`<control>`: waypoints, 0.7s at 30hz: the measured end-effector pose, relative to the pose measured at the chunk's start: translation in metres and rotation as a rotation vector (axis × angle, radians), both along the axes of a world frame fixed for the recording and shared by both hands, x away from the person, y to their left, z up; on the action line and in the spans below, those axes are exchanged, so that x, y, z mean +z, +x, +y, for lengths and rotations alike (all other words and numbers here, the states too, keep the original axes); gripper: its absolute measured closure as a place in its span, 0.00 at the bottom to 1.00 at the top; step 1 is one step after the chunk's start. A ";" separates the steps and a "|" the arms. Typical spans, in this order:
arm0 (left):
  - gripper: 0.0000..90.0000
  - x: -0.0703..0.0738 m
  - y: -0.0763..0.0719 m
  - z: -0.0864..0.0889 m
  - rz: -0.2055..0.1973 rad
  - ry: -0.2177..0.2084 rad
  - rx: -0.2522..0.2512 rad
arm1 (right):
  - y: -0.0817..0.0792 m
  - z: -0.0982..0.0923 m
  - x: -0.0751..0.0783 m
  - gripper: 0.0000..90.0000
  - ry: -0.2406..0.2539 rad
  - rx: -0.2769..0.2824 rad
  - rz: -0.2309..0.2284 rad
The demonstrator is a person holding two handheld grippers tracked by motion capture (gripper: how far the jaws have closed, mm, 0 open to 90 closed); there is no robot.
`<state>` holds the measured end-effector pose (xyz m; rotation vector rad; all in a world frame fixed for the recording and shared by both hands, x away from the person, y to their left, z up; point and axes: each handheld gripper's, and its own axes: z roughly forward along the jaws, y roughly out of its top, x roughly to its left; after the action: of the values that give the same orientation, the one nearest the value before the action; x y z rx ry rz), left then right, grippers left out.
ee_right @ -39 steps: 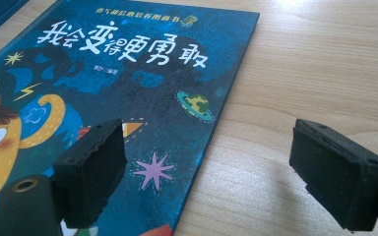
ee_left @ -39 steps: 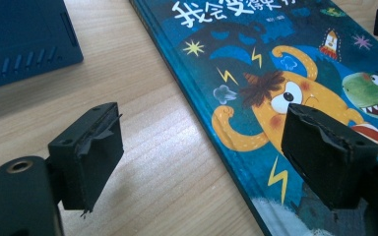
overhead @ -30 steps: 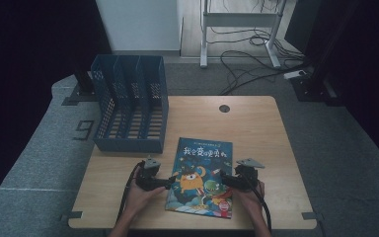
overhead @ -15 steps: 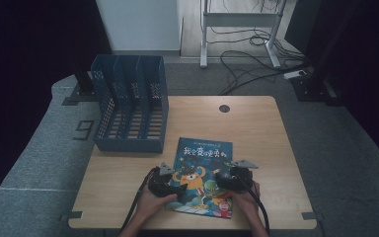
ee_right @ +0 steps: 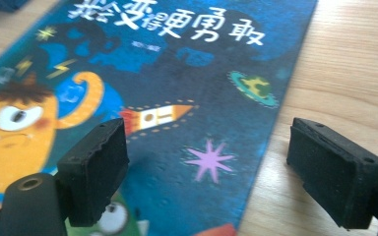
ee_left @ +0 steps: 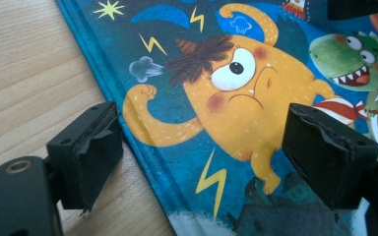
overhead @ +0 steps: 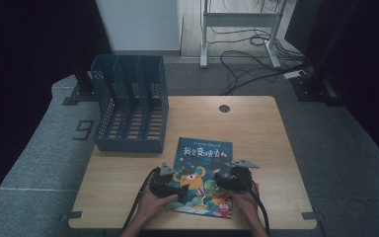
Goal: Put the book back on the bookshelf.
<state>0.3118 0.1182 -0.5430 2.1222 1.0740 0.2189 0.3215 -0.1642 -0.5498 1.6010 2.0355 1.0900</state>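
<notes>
lies flat and face up on the worktop (overhead: 128, 197): picture book (overhead: 203, 173), near the front edge, just in front and to the right of the blue file rack (overhead: 131, 106), apart from it. serves as landmark for everything below.

left gripper (overhead: 170, 185) at the book's left long edge, fingers (ee_left: 86, 152) spread wide and holding nothing; one finger over bare wood just outside the edge, the other over the cover's yellow monster. straddles the edge, probably to slide one finger under and pinch the cover.

right gripper (overhead: 232, 180) at the book's right long edge, fingers (ee_right: 96, 167) likewise spread and empty; one over the cover near the rocket drawing, the other over wood just beyond the edge. mirrors the left, which suggests a two-sided lift.

edges: both long edges exposed, flush with the worktop, with no visible gap beneath. contact between fingers and cover cannot be told.

open room: bare wood right of the book and behind it up to the cable hole (overhead: 224, 108); less on the left toward the rack. rack slots open upward and look empty, a likely destination.
</notes>
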 end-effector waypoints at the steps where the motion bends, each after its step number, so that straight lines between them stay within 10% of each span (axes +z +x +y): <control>1: 0.16 0.000 0.000 0.000 0.001 -0.001 0.000 | 0.000 0.001 0.000 0.18 0.001 0.004 0.001; 21: 0.20 0.001 -0.005 -0.001 -0.001 0.006 0.023 | 0.000 -0.006 0.004 0.20 0.123 0.002 0.029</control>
<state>0.3068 0.1175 -0.5422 2.1161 1.0998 0.2344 0.3210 -0.1700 -0.5459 1.6824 2.0240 1.2208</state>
